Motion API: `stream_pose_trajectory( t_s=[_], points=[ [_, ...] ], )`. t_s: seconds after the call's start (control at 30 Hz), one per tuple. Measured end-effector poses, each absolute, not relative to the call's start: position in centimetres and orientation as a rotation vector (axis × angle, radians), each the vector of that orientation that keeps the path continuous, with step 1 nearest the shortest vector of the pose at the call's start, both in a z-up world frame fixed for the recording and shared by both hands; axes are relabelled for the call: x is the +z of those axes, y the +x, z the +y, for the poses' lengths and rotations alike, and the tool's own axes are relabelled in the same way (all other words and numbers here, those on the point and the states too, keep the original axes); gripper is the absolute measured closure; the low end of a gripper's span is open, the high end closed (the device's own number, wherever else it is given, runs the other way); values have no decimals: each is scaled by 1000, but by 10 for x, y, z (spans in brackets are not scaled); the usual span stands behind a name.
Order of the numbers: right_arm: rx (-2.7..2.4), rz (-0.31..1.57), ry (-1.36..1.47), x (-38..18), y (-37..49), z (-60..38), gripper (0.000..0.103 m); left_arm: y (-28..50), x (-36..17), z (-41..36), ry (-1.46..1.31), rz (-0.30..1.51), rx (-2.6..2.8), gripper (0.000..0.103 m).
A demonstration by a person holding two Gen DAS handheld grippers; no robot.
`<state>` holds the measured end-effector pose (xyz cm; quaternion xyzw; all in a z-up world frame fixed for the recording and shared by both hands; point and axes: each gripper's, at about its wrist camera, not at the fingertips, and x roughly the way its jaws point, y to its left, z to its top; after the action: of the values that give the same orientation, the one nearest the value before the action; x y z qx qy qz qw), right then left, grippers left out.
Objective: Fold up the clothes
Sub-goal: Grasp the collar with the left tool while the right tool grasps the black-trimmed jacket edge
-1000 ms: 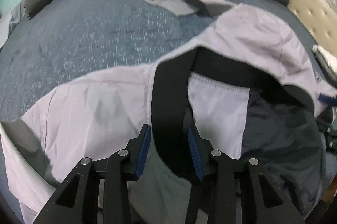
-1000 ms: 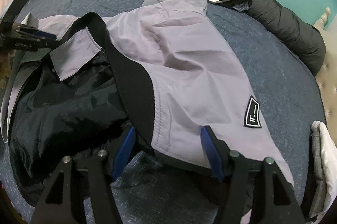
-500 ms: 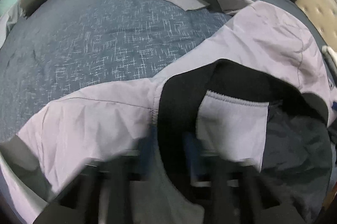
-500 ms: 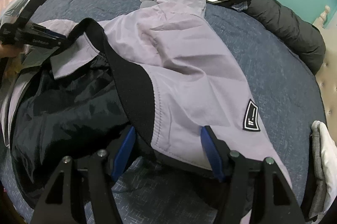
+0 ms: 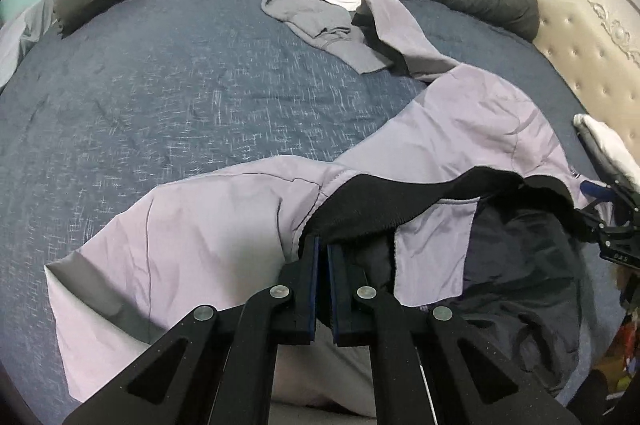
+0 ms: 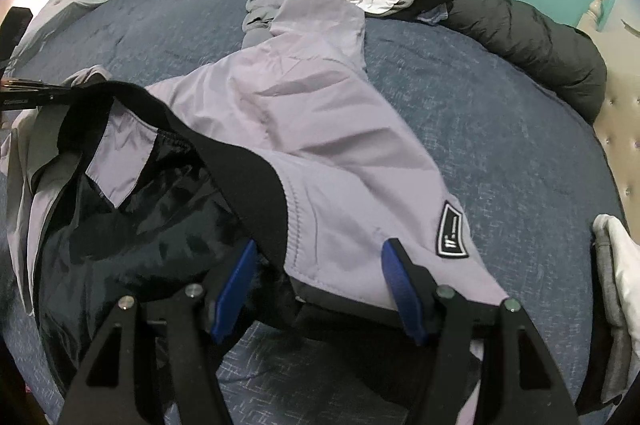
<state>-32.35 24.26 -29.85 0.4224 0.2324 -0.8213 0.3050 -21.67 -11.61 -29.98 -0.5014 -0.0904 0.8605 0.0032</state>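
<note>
Left gripper [image 5: 323,245] clamped on jacket's black band [image 5: 400,201]; right gripper [image 6: 318,261] apart astride hem, badge [image 6: 452,231] seen only in right view.

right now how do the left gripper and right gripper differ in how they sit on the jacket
The left gripper is shut, pinching the black collar band of the lilac jacket. The right gripper stands open, its blue pads astride the jacket's edge beside the logo patch, not pressing it. Both point down at the same jacket on the blue bed.
</note>
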Motion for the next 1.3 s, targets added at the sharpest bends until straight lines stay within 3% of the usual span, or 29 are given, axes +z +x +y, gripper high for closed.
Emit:
stream_pose_trajectory(
  t_s=[0.47, 0.5, 0.57, 0.63, 0.7, 0.8, 0.87, 0.9, 1.0, 1.07, 1.1, 1.3],
  points=[
    [-2142, 665, 1125, -319, -336, 207, 37, -237, -324, -89, -1658, -174, 2655, 95],
    [-2141, 681, 1116, -320, -336, 203, 37, -239, -326, -87, -1661, -160, 2663, 93],
    [-2147, 724, 1098, -322, -336, 198, 37, -242, -328, -87, -1666, -131, 2702, 74],
    [-2158, 770, 1082, -324, -336, 195, 37, -244, -330, -86, -1665, -101, 2728, 62],
    [-2148, 737, 1103, -327, -339, 194, 38, -249, -336, -84, -1680, -101, 2707, 62],
    [-2141, 691, 1141, -331, -345, 195, 49, -257, -348, -81, -1722, -85, 2680, 62],
    [-2138, 682, 1149, -332, -347, 194, 55, -261, -354, -78, -1731, -57, 2679, 62],
    [-2130, 667, 1152, -333, -348, 194, 64, -263, -356, -77, -1735, -38, 2680, 62],
    [-2132, 603, 1171, -332, -353, 196, 79, -266, -364, -77, -1761, -17, 2663, 67],
    [-2137, 570, 1165, -330, -354, 199, 82, -266, -363, -81, -1758, -45, 2652, 95],
    [-2137, 555, 1154, -328, -353, 200, 85, -265, -362, -84, -1755, -55, 2650, 99],
    [-2204, 524, 1033, -292, -341, 209, 94, -249, -320, -87, -1634, -66, 2723, 99]
  ],
)
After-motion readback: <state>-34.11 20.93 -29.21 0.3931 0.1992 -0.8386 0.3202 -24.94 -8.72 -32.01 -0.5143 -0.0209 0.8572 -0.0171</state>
